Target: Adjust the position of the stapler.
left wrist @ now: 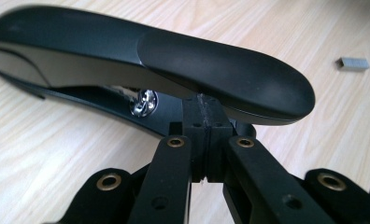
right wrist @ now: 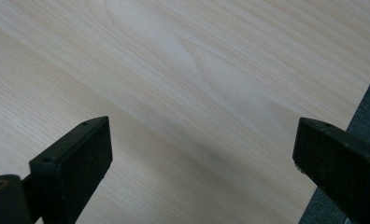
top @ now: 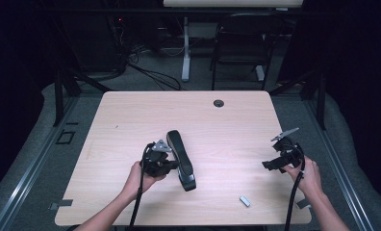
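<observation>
left gripper (left wrist: 205, 140): nearest the lens, its black jaws pressed together with no gap, tips against the stapler's underside near the rounded end; whether they pinch any part of it cannot be told.
table (top: 131, 115): pale wood grain, rounded corners.
stapler (top: 181, 159): long, black, smooth curved top, on the table beside the left gripper.
right gripper (top: 275, 163): blocky matte jaws spread wide, holding nothing, near the table's right edge.
staple strip (top: 245, 201): small grey metal bar, near the front edge.
</observation>
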Available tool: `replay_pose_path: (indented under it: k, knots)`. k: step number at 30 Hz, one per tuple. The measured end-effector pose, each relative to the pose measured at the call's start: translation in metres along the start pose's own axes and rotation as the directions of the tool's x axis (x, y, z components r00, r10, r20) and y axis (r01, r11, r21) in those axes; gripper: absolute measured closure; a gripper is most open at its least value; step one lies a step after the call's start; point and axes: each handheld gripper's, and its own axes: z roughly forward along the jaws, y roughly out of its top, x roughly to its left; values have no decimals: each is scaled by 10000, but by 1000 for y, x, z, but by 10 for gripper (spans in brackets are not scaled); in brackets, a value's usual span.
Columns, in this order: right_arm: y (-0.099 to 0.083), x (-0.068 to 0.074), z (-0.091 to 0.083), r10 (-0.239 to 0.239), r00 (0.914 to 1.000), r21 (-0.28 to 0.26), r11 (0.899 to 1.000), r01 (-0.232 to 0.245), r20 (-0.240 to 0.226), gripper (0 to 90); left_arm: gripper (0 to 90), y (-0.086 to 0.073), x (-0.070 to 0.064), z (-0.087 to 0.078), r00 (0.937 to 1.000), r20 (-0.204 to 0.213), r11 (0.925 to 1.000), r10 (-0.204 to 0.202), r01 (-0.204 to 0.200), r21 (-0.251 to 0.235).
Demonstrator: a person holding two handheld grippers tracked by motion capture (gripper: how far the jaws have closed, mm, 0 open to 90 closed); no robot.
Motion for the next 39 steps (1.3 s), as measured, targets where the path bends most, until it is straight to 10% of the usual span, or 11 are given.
replay_pose_path:
  k: [14,39]
  knots:
    - [2,0,2,97,9999,460,9989,-91,-133,45,900,14,-10,19,9976,-63,9972,686,-688,-282]
    - [39,30,-5,176,9916,-320,9992,-219,-1282,43,858,32,-9,38,9975,327,9963,627,-607,-609]
